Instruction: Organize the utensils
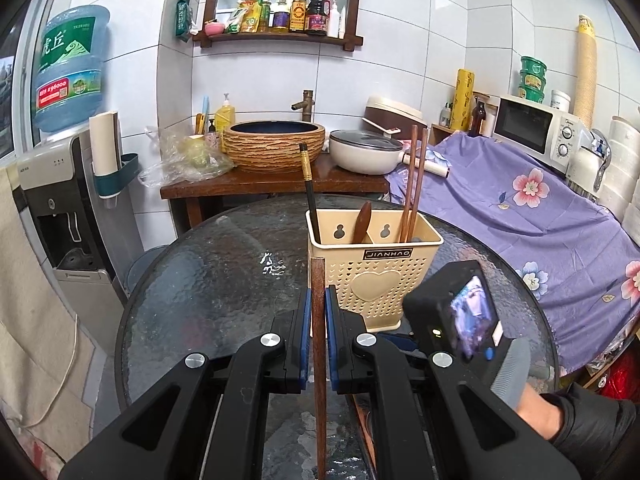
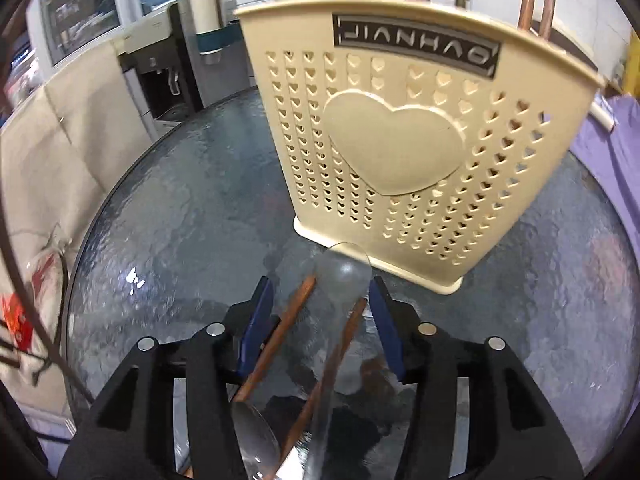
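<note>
My left gripper (image 1: 319, 312) is shut on a brown wooden chopstick (image 1: 319, 360) and holds it upright, just left of the cream perforated utensil holder (image 1: 372, 272). In the holder stand a black chopstick (image 1: 307, 176), a wooden spoon (image 1: 362, 220) and two brown chopsticks (image 1: 414, 176). My right gripper (image 2: 320, 312) is open, low over the glass table (image 2: 180, 200) in front of the holder (image 2: 400, 140). Between its blue pads (image 2: 258, 320) lie a clear plastic spoon (image 2: 344, 276) and two brown chopsticks (image 2: 292, 320). A second clear spoon (image 2: 256, 436) lies nearer the camera.
Behind the round table (image 1: 208, 280) stands a wooden washstand with a woven basin (image 1: 273, 144) and a white pot (image 1: 366, 152). A purple floral cloth (image 1: 520, 208) and a microwave (image 1: 532, 128) are to the right, a water dispenser (image 1: 60, 184) to the left.
</note>
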`<action>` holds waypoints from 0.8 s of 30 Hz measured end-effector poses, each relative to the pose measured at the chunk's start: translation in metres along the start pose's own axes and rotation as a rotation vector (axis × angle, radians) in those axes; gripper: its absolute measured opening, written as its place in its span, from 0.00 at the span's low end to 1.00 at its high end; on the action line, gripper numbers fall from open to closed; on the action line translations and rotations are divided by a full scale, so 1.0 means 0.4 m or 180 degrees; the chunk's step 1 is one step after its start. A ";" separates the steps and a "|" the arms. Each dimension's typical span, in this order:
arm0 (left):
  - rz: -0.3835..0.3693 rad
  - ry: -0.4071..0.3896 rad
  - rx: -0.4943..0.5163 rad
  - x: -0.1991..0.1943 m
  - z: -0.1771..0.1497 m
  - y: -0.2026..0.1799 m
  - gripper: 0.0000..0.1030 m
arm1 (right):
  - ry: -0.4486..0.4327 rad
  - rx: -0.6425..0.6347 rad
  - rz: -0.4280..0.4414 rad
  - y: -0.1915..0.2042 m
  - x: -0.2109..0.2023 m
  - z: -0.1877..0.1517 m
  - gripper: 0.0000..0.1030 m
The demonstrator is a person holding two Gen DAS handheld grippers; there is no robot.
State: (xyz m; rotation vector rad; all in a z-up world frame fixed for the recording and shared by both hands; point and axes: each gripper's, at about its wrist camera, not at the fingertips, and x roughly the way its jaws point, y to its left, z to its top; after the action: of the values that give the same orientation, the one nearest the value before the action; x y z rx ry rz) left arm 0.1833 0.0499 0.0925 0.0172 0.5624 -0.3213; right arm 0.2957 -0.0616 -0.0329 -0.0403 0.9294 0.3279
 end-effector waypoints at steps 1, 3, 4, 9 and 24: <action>0.0000 0.0002 0.0000 0.002 0.000 0.002 0.07 | 0.0029 0.0035 -0.0024 0.001 0.006 0.001 0.49; -0.0001 0.0000 -0.0004 0.000 -0.002 0.002 0.07 | 0.0061 0.0100 -0.0092 0.001 0.019 0.005 0.49; -0.0005 -0.0005 -0.0012 0.000 -0.002 0.004 0.07 | 0.0067 0.0123 -0.0163 0.001 0.026 0.007 0.49; -0.0005 -0.0013 -0.0033 0.001 -0.006 0.013 0.07 | 0.0161 0.0192 -0.0229 0.003 0.060 0.021 0.49; -0.0017 -0.0004 -0.0046 0.004 -0.013 0.024 0.07 | 0.0159 0.0161 -0.0420 0.022 0.109 0.056 0.35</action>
State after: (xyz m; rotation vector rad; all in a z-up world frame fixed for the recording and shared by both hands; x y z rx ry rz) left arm 0.1847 0.0590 0.0866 0.0016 0.5637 -0.3226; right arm 0.3348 -0.0381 -0.0531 -0.0632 0.9792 0.1816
